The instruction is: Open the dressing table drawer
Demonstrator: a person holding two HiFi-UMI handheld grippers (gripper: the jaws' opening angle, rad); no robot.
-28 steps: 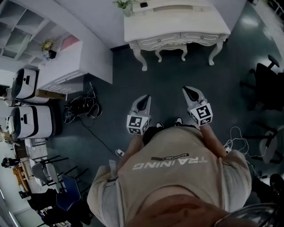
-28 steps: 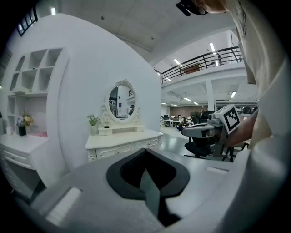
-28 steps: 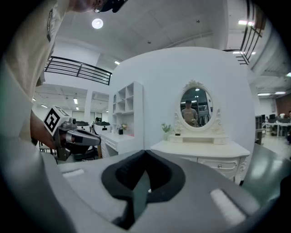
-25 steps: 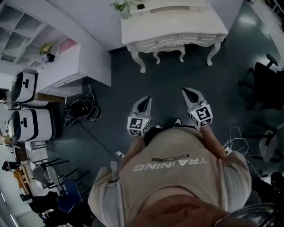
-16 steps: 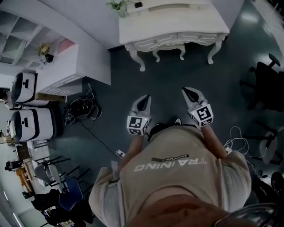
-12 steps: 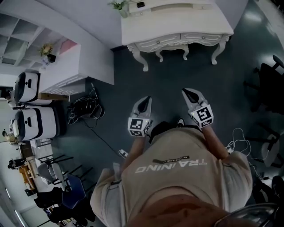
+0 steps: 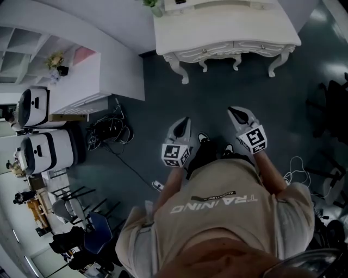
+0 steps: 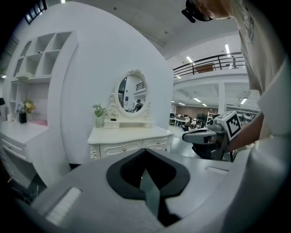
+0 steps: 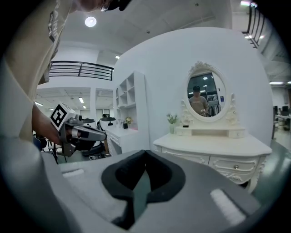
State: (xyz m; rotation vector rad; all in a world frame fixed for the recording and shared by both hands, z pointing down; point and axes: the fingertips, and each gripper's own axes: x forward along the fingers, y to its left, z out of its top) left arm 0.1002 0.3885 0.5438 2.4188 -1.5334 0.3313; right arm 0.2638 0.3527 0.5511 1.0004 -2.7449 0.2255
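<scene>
The white dressing table stands against the wall ahead, with its two front drawers closed. In the left gripper view the table carries an oval mirror, and the drawer fronts show small knobs. My left gripper and right gripper hang side by side over the dark floor, well short of the table. Both are shut with nothing between the jaws. The right gripper view shows the table at the right and the left gripper at the left.
A white desk with shelves stands at the left, with tangled cables and two white machines beside it. Black office chairs and a loose cable lie at the right. A small plant sits on the table.
The person has stepped toward the dressing table, which now looks larger and nearer. Both grippers have gone forward with the person and stay shut.
</scene>
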